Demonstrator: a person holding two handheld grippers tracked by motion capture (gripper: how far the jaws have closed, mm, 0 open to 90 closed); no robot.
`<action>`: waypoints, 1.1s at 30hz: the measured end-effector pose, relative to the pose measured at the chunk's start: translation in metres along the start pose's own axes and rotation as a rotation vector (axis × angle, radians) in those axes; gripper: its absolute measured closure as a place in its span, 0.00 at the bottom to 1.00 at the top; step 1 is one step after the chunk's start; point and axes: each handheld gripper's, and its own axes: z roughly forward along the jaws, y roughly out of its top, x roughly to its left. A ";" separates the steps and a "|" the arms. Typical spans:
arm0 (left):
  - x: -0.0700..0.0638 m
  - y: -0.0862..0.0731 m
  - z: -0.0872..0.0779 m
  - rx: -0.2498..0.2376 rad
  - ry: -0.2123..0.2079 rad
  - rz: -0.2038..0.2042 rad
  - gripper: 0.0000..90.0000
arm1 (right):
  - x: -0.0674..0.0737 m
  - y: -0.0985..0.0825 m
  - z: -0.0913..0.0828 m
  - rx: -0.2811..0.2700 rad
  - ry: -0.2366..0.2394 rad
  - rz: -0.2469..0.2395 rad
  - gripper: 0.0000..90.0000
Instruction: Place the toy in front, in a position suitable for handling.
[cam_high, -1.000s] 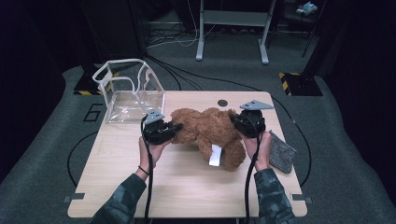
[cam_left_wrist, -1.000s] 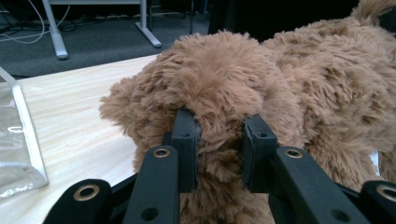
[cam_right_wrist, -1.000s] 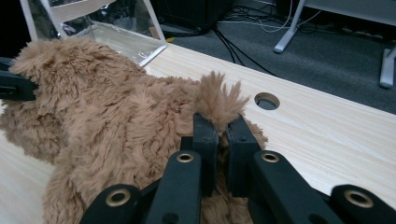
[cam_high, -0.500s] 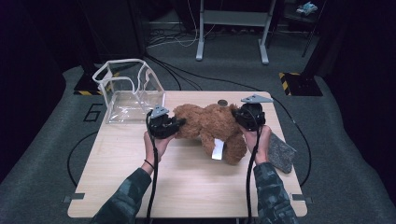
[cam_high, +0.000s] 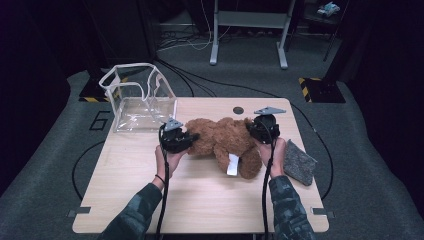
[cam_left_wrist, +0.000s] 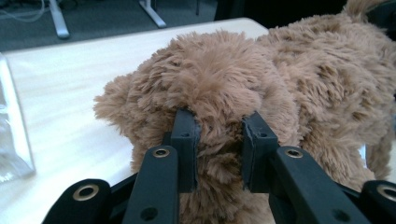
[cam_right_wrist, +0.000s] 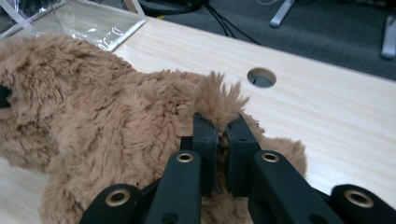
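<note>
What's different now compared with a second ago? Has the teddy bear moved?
Yes: the teddy bear, clamped by the left gripper and the right gripper, shifted slightly toward the table's far-right side and came lower. Both grips held. The clear bag and grey cloth stayed put.

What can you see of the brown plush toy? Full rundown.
The plush toy is shaggy light-brown fur, soft and stuffed, lying across the far half of the wooden table. A white tag hangs toward the person. The left gripper pinches a thick fold of fur at one end; the right gripper clamps a thin tuft at the other. Clear plastic bag nearby, apart.
</note>
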 end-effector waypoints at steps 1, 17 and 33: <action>0.000 -0.003 0.001 0.003 -0.004 -0.006 0.79 | 0.000 -0.003 0.001 0.008 -0.001 0.002 0.95; -0.022 -0.024 0.005 0.040 -0.057 0.002 0.78 | -0.007 -0.039 0.011 0.107 -0.039 0.061 0.95; -0.021 -0.021 0.009 0.031 -0.082 0.001 0.63 | -0.013 -0.046 0.005 0.099 -0.060 0.073 0.87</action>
